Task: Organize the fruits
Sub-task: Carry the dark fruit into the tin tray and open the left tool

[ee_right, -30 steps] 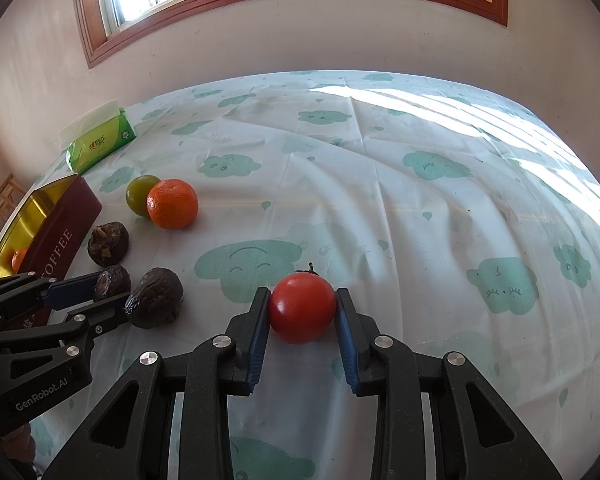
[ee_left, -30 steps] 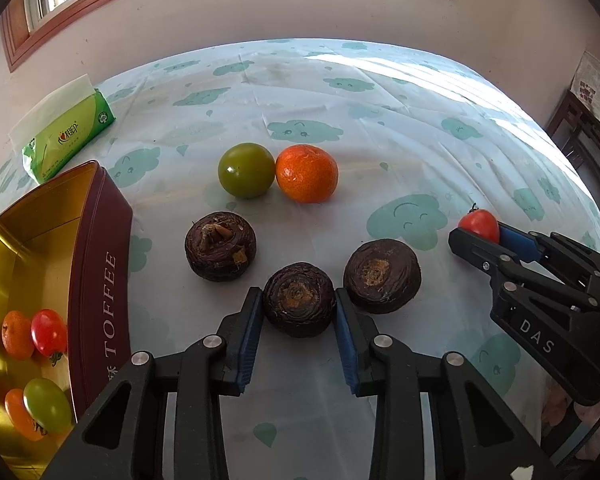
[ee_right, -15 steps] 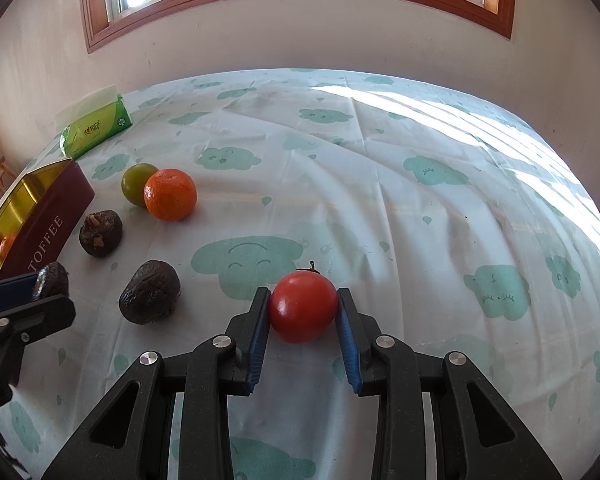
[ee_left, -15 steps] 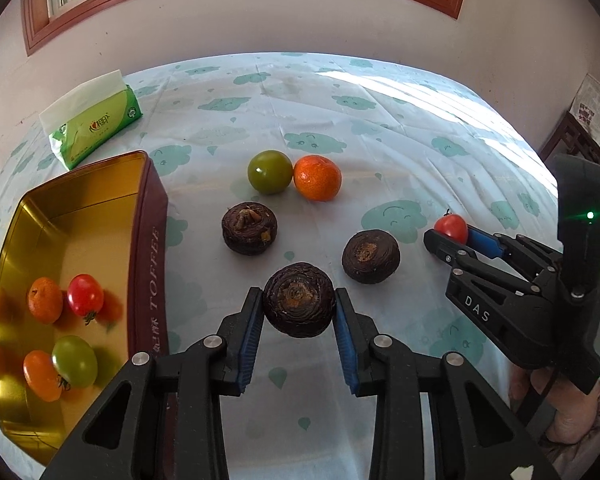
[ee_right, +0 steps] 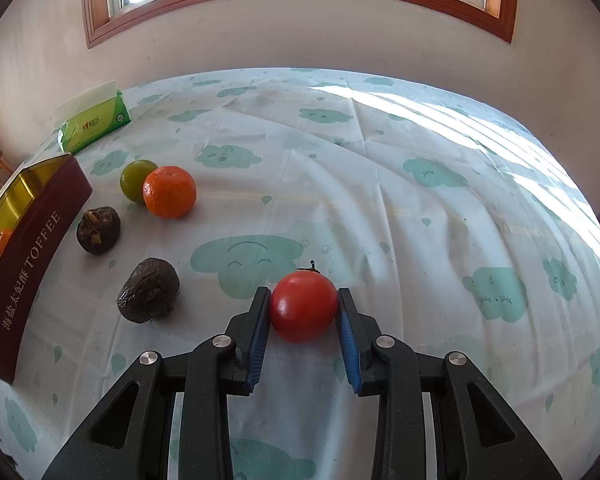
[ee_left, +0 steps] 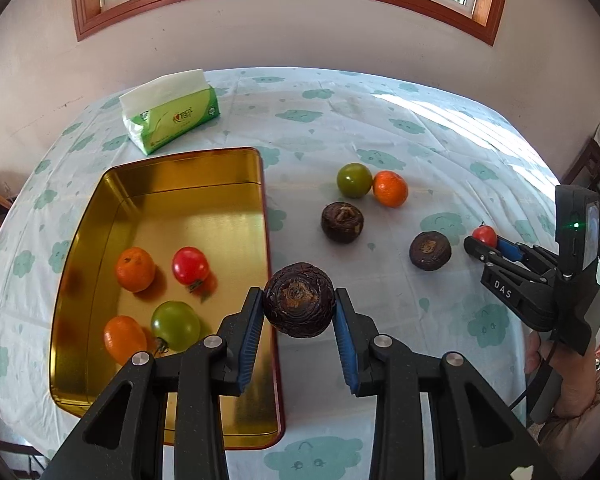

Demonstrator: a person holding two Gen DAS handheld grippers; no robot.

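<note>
The left gripper [ee_left: 298, 322] held a dark wrinkled fruit [ee_left: 299, 300] between its blue pads, above the right rim of the gold tin [ee_left: 265, 216]. The right gripper [ee_right: 304, 322] gripped a red tomato [ee_right: 303, 306] against the tablecloth [ee_right: 420, 208], mid-table.

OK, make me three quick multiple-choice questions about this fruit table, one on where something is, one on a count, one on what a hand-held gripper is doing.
1. Where is the tissue pack?
A. beyond the gold tin
B. inside the tin
C. beside the orange

2. How many fruits lie in the tin?
A. two
B. four
C. six

3. What is the left hand-held gripper doing?
A. standing open and empty
B. clamping a dark brown fruit
C. clamping a green fruit

Answers: 1 A, it sits past the tin's far edge. 2 B, two orange, one red, one green. 3 B, both pads press its sides.
</note>
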